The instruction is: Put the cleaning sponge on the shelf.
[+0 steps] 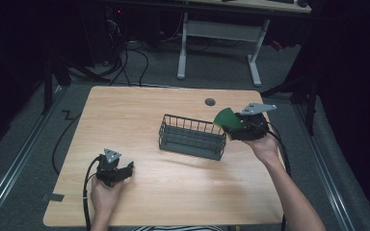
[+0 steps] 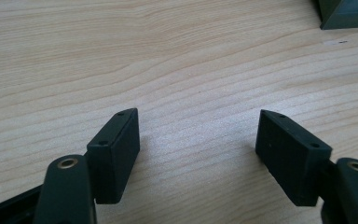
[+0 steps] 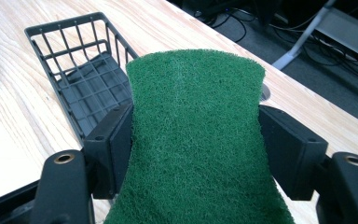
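Note:
A green scouring pad (image 3: 198, 135) is pinched at its waist between the two black jaws of my right gripper (image 3: 196, 149), which is shut on it. From above, the right gripper (image 1: 231, 126) holds the green scouring pad (image 1: 226, 118) in the air just past the right end of a dark wire basket (image 1: 191, 136). The wire basket (image 3: 81, 79) lies below and to the left in the right gripper view, with nothing in the part I can see. My left gripper (image 1: 123, 171) rests low over the table near the front left; the left gripper (image 2: 198, 149) stands open over bare wood.
The wooden table (image 1: 139, 110) has a round cable hole (image 1: 210, 101) behind the basket. A dark corner of the basket (image 2: 347, 14) shows at the top right of the left gripper view. Beyond the table's far edge are a white desk frame (image 1: 219, 33) and floor cables (image 1: 125, 62).

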